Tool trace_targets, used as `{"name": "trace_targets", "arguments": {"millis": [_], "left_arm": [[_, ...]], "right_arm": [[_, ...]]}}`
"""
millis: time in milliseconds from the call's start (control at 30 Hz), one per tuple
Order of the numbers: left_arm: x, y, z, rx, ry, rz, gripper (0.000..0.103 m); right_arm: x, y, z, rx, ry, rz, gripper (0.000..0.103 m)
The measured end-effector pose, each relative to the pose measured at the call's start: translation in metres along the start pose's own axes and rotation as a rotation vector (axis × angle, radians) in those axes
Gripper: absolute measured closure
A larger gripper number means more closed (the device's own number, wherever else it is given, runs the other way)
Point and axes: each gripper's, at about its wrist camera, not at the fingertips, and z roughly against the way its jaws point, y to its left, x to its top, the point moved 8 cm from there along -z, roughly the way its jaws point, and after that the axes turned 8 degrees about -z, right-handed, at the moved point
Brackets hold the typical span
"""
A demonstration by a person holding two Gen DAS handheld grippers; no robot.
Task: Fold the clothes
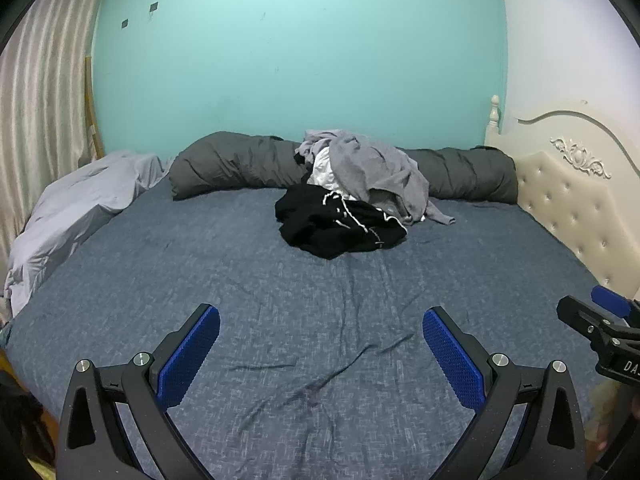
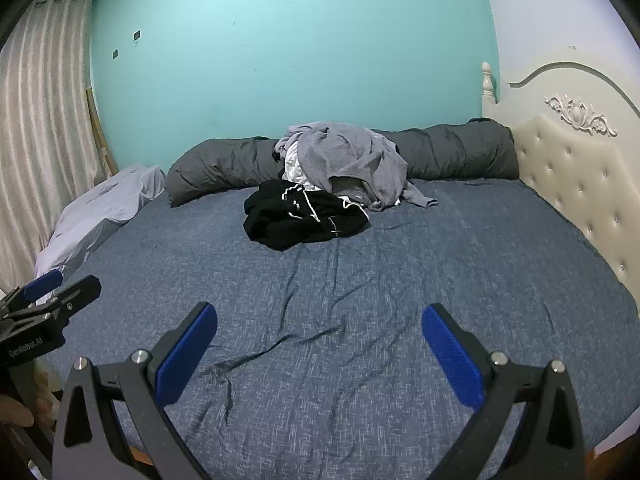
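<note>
Legibly, "GenRobot.AI" is printed on the left gripper (image 2: 60,292) body as the right wrist view shows it; "DA" is all that reads on the right gripper (image 1: 600,312) in the left view. Both grippers: fingers spread apart, holding nothing. Clothes pile (image 1: 352,196) — grey, white and black garments — lies well ahead of both, on the blue bedsheet (image 1: 280,280).

The left tongs (image 2: 42,294), seen at the left edge of the right wrist view, carry white lettering on the black body reading "GenRobot.AI". The right tongs (image 1: 600,314), seen at the right edge of the left wrist view, carry white lettering cut off by the frame; only "DA" is legible. The black garment (image 2: 298,216) bears a small white script, too small to read.
</note>
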Motion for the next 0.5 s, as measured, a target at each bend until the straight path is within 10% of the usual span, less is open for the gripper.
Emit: {"name": "trace_targets", "arguments": {"millis": [500], "left_arm": [[-0.0062,-0.0035,-0.0083,-0.003,0.018,-0.009,0.000]], "right_arm": [[-0.0029,-0.0008,-0.0019,0.008,-0.005,-0.003,0.000]]}}
